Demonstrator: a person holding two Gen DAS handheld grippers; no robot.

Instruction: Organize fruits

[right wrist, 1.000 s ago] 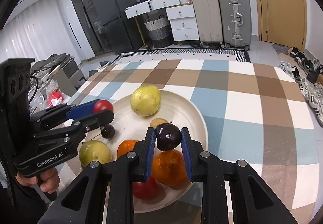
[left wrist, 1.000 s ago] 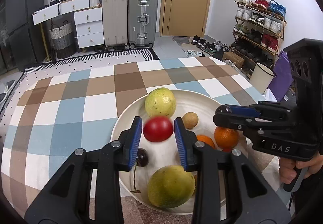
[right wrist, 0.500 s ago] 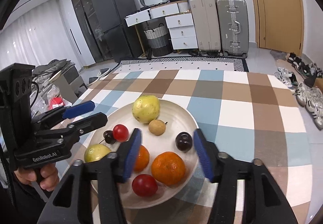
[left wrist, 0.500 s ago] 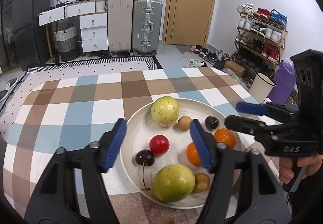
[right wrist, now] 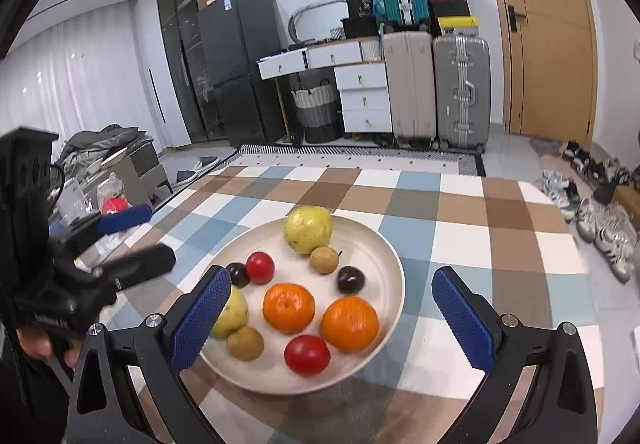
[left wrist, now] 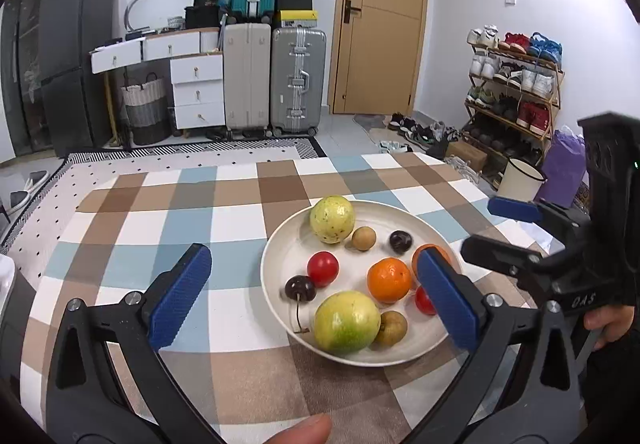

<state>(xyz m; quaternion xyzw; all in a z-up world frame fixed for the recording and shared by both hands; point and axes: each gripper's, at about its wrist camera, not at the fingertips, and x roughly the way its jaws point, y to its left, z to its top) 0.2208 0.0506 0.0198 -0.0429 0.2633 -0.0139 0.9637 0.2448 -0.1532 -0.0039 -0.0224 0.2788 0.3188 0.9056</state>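
Both hand-held grippers stood wide, their jaws opening with nothing between the blue pads: the left hand-held gripper (left wrist: pixel 316 296) hung over the near left rim of the plate, the right hand-held gripper (right wrist: pixel 332 320) over its near edge.

All the fruit lay on the white plate (right wrist: pixel 376 240) on the checked table (right wrist: pixel 460 240). From the right wrist view the whole set showed: a yellow-green guava (right wrist: pixel 308 230) at the far side, a brown longan (right wrist: pixel 324 260) just before it, a dark plum (right wrist: pixel 350 279), two oranges (right wrist: pixel 289 307) side by side in the middle, a red cherry tomato (right wrist: pixel 307 354) at the near rim, another tomato (right wrist: pixel 260 267) touching a dark cherry (right wrist: pixel 237 274), a second longan (right wrist: pixel 245 343), and a second guava (right wrist: pixel 236 310) half hidden behind the left pad.

The left wrist view showed that second guava whole (left wrist: pixel 346 322) and the cherry's long stem (left wrist: pixel 298 314), but its right pad hid most of the far orange and the near tomato. A fingertip (left wrist: pixel 298 430) showed at its bottom edge.

Wide open cloth lay left of the plate and beyond it; the table's right edge dropped to a floor scattered with shoes (right wrist: pixel 600 219). Suitcases (right wrist: pixel 460 87) and a door (right wrist: pixel 548 31) stood well behind.
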